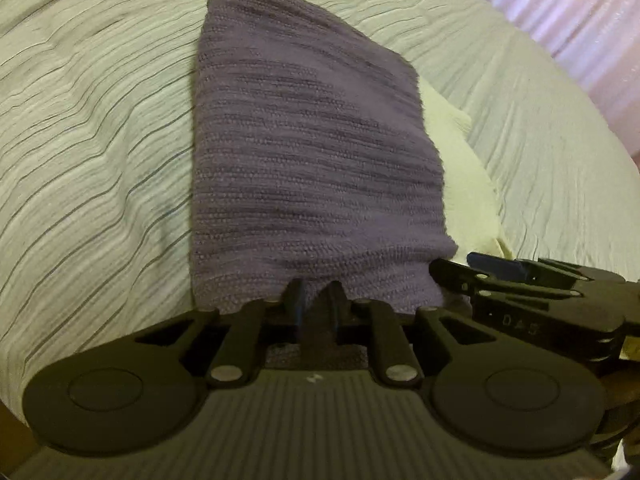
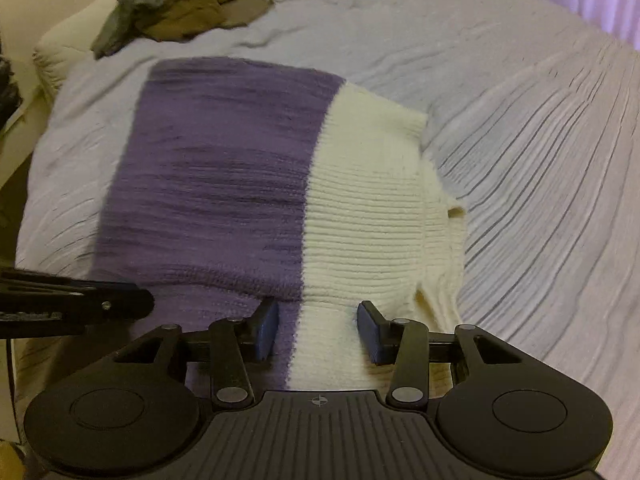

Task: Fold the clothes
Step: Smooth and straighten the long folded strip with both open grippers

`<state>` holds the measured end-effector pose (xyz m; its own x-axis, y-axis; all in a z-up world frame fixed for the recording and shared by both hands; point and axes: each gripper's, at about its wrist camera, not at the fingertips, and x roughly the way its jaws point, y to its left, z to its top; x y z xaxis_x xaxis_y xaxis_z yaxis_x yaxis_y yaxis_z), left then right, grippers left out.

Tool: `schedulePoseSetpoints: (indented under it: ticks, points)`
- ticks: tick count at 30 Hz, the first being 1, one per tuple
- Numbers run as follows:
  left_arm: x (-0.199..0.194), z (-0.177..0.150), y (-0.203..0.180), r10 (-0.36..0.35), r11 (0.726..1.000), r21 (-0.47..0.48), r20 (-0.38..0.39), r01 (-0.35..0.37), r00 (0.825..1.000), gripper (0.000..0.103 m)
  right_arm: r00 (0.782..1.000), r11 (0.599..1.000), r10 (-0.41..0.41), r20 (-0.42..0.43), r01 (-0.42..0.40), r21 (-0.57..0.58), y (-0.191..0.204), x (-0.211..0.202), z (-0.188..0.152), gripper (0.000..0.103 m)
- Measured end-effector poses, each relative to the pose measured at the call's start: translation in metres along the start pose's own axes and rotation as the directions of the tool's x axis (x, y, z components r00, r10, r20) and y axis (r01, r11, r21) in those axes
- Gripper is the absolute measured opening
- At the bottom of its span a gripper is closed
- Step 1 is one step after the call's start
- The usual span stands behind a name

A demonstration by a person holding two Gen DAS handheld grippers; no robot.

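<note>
A knit sweater, half purple [image 2: 208, 160] and half cream [image 2: 368, 200], lies folded on the bed. In the left wrist view its purple panel [image 1: 312, 140] fills the middle, with a cream strip [image 1: 460, 168] showing along its right side. My left gripper [image 1: 316, 300] is shut on the purple near edge. My right gripper [image 2: 320, 330] is open, its blue pads low over the near edge where purple meets cream, with fabric between them but not pinched. The two grippers are side by side. The right one's fingers [image 1: 496, 266] show at the left view's right.
The bed cover [image 2: 520, 160] is pale with thin stripes and is wrinkled all around the sweater. A pile of grey and brown clothes [image 2: 180, 4] lies at the far left of the bed. A pink curtain [image 1: 580, 20] hangs beyond the bed's right side.
</note>
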<state>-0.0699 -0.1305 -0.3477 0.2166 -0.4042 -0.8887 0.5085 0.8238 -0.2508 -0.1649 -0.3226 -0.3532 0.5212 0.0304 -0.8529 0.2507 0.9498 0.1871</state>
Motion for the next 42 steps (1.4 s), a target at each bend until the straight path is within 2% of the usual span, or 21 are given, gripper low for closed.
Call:
schedulePoseSetpoints:
  ticks: [3, 6, 7, 9, 11, 14, 16, 20, 24, 26, 30, 32, 36, 42]
  points:
    - [-0.016, 0.003, -0.010, 0.030, 1.000, 0.009, 0.000, -0.030, 1.000, 0.013, 1.000, 1.000, 0.013, -0.025, -0.013, -0.010, 0.002, -0.011, 0.007, 0.043]
    - [-0.035, -0.003, -0.016, 0.013, 1.000, 0.019, 0.039, -0.014, 0.999, 0.012, 0.999, 0.999, 0.032, 0.017, -0.032, -0.009, 0.007, -0.039, 0.009, 0.043]
    - [-0.030, -0.007, -0.015, 0.021, 1.000, 0.021, 0.037, -0.022, 0.999, 0.013, 0.999, 0.999, 0.042, 0.033, -0.042, -0.015, 0.007, -0.045, 0.008, 0.043]
    - [-0.020, -0.017, -0.014, 0.038, 0.999, 0.025, 0.034, -0.038, 0.999, 0.015, 0.999, 0.998, 0.033, -0.021, -0.034, -0.046, 0.004, -0.032, -0.001, 0.043]
    - [-0.014, -0.021, -0.011, 0.046, 0.999, 0.011, 0.035, -0.046, 0.998, 0.015, 0.997, 0.998, 0.067, -0.027, -0.067, -0.004, -0.007, -0.015, -0.012, 0.043]
    - [-0.030, -0.017, -0.015, 0.072, 0.997, -0.013, 0.024, -0.072, 0.997, 0.014, 0.995, 0.997, 0.081, -0.053, -0.080, 0.023, -0.011, -0.025, -0.001, 0.043]
    - [-0.049, -0.021, -0.020, 0.104, 0.995, -0.011, 0.025, -0.104, 0.994, 0.014, 0.996, 0.997, 0.072, -0.047, -0.071, 0.013, -0.009, -0.049, -0.002, 0.043]
    - [-0.098, -0.052, -0.034, 0.185, 0.983, -0.010, 0.004, -0.185, 0.983, 0.014, 0.994, 0.996, 0.085, -0.069, -0.084, 0.021, -0.004, -0.103, -0.032, 0.043]
    - [-0.145, -0.095, -0.053, 0.204, 0.978, -0.032, -0.042, -0.205, 0.978, 0.016, 0.991, 0.995, 0.100, -0.092, -0.098, 0.031, 0.001, -0.156, -0.062, 0.043]
    - [-0.168, -0.117, -0.065, 0.207, 0.977, -0.044, -0.059, -0.210, 0.976, 0.020, 0.989, 0.994, 0.107, -0.104, -0.104, 0.036, 0.004, -0.183, -0.078, 0.043]
    - [-0.205, -0.149, -0.094, 0.219, 0.975, -0.027, -0.082, -0.221, 0.972, 0.025, 0.985, 0.993, 0.119, -0.124, -0.116, 0.035, 0.010, -0.231, -0.102, 0.043]
    - [-0.222, -0.157, -0.105, 0.224, 0.974, -0.014, -0.067, -0.225, 0.972, 0.031, 0.984, 0.993, 0.119, -0.129, -0.118, 0.014, 0.013, -0.247, -0.104, 0.043]
    - [-0.254, -0.162, -0.118, 0.244, 0.970, -0.014, -0.001, -0.244, 0.970, 0.033, 0.988, 0.991, 0.129, -0.090, -0.132, -0.028, 0.020, -0.278, -0.104, 0.043]
    - [-0.290, -0.162, -0.126, 0.274, 0.962, -0.025, 0.086, -0.273, 0.958, 0.036, 0.991, 0.991, 0.125, -0.046, -0.127, -0.043, 0.026, -0.302, -0.104, 0.043]
